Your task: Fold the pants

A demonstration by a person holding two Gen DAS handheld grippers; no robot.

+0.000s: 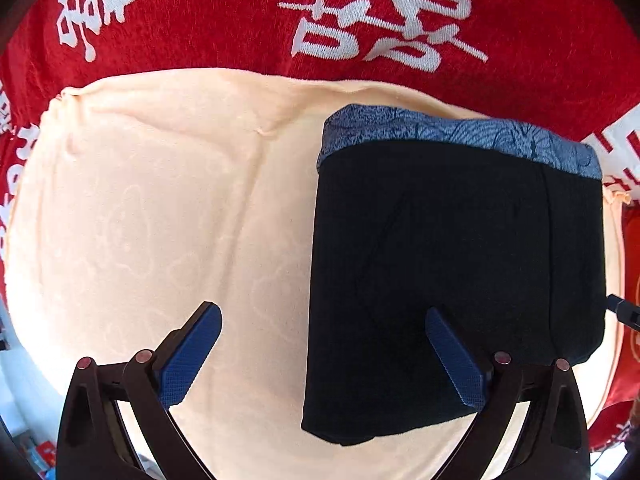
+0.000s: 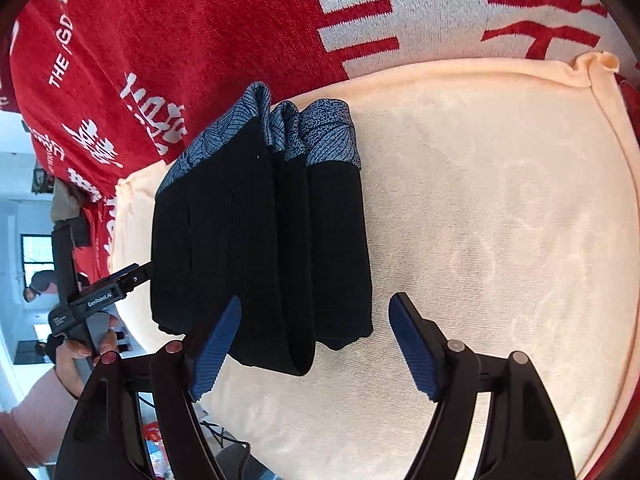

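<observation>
Left wrist view: left gripper (image 1: 324,354) is pointing down over the work surface w/ jaws spread wide, nothing between the pads, released. Left pad is hanging over the peach towel (image 1: 160,208); right pad is sitting over the black pants (image 1: 460,272), contact not determinable. Pants are lying folded into a compact block at approx. 3 o'clock of the frame, resting on the towel. Blue patterned waistband (image 1: 460,136) is running along the block's far edge, toward 12 o'clock. Towel is lying on a red blanket (image 1: 220,20) w/ white characters, which is filling the 12 o'clock band. A black tip of the other tool is showing at the 3 o'clock edge, just beside the pants.

Right wrist view: right gripper (image 2: 316,344) is angling down, jaws wide apart, gripping nothing. The near folded end of the pants (image 2: 260,248) is lying between the pads, w/o either pad pressing it. Layered folds are showing on the near end; waistband (image 2: 304,132) is at 12 o'clock of the stack. Left gripper body is appearing at 9 o'clock, held by a hand (image 2: 80,356) w/ a pink sleeve; its tip is reaching the pants' edge. Bare towel is extending toward 3 o'clock.
</observation>
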